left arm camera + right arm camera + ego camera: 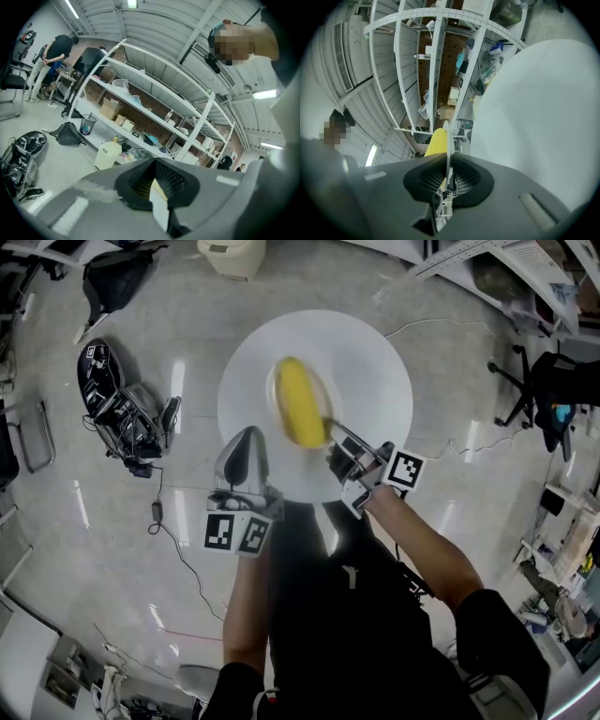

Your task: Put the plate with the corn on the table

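A white plate carrying a yellow corn cob hangs over the round white table. My right gripper is shut on the plate's near rim. In the right gripper view the plate shows edge-on between the jaws of that gripper, with the corn on its left and the table filling the right. The left gripper hovers at the table's near-left edge. Seen in its own view, this gripper is shut and I see nothing held in it.
On the floor to the left lie a black bag with tangled cables. A white bin stands beyond the table, and an office chair is at the right. White shelving and people stand further off.
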Available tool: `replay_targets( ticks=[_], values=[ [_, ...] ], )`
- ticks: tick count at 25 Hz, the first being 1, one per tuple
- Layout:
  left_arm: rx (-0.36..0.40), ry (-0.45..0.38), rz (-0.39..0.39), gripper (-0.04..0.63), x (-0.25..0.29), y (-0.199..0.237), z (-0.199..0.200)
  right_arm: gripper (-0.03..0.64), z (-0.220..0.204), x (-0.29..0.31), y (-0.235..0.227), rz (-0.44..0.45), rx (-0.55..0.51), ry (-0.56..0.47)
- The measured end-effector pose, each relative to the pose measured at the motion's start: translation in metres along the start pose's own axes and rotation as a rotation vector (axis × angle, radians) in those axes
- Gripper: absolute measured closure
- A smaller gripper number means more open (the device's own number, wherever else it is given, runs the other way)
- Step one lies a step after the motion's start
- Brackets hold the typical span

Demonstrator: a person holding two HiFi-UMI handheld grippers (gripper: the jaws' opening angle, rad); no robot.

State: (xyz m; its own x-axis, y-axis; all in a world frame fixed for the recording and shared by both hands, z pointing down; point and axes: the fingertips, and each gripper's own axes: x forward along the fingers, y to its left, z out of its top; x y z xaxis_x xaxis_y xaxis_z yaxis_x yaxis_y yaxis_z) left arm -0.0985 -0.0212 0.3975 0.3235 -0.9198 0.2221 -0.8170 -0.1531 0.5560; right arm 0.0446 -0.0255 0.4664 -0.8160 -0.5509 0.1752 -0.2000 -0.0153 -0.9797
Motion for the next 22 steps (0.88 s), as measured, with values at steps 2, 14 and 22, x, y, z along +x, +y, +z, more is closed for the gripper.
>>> replay_targets(
  ticks=[2, 14, 22],
  values=[
    [-0.006, 0.009, 0.003, 0.592, 0.002, 0.005, -0.006, 0.577, 0.0, 0.003, -0.005, -0.001, 0.003, -0.002],
    [-0.011, 0.04, -0.021, 0.593, 0.021, 0.018, -0.023, 0.577, 0.004, 0.025, -0.033, -0.006, 0.026, -0.011],
    [-0.031, 0.036, -0.022, 0.592, 0.028, 0.03, -0.025, 0.577, 0.002, 0.04, -0.051, -0.016, 0.041, -0.009]
  ],
)
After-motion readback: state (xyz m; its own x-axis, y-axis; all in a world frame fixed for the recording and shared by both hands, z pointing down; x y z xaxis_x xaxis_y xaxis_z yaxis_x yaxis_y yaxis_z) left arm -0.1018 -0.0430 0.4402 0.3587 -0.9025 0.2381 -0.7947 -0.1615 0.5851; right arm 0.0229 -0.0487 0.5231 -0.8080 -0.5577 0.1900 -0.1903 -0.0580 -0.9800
